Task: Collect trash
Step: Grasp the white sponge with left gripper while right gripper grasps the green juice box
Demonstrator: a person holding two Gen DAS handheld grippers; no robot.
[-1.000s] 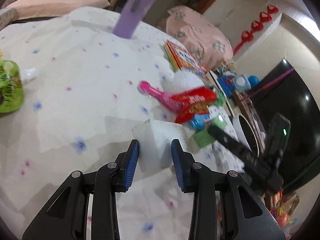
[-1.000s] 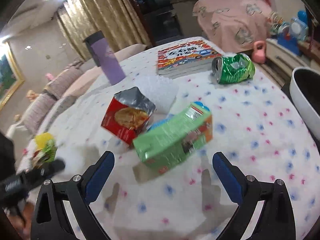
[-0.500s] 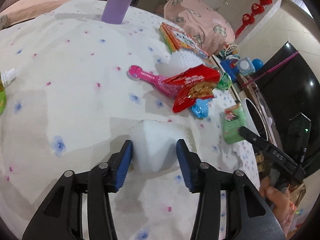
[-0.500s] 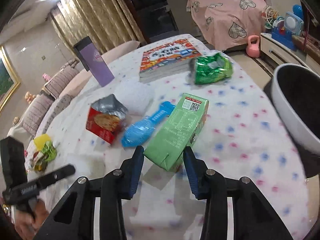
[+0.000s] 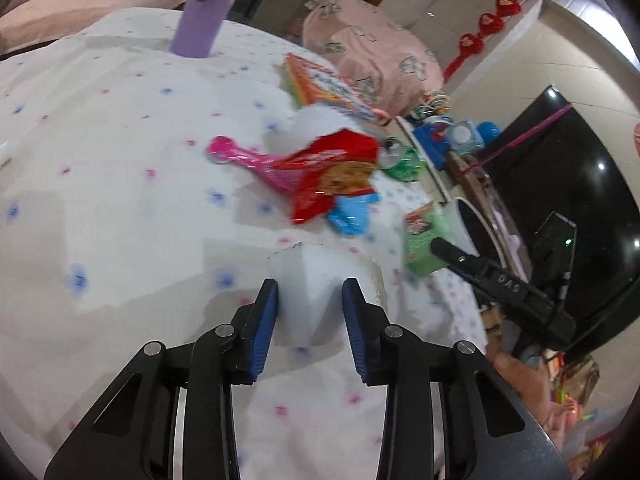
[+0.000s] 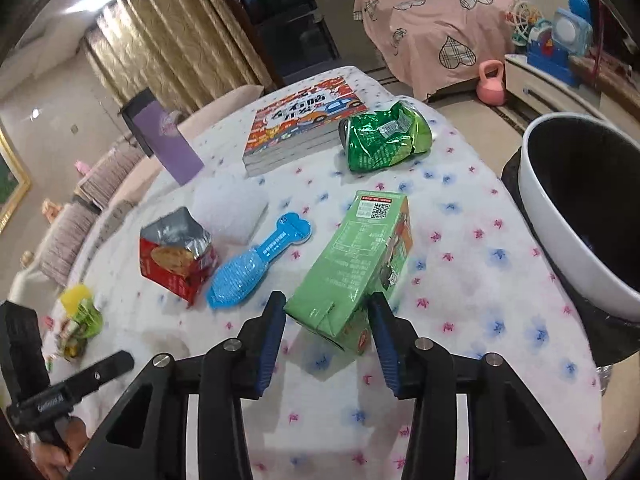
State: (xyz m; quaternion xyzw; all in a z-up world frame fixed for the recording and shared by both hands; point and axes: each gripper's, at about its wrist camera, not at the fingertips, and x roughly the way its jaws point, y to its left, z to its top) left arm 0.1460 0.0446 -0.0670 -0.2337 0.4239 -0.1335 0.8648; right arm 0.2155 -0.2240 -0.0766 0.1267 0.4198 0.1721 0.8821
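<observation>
My left gripper has its jaws closing, and the blue pads press both sides of a white foam chunk just above the dotted tablecloth. In the right wrist view my right gripper is shut on the near end of a green drink carton, which tilts away over the cloth. That carton also shows at the right of the left wrist view, beside the white rim of a black-lined bin.
On the cloth lie a red snack bag, a blue bone-shaped wrapper, a pink wrapper, a crushed green bag, a yellow-green pouch, a stack of books and a purple bottle.
My right gripper went from wide open to shut on the green carton and carried it toward the bin. The left jaws loosened, then closed again on the white chunk.
</observation>
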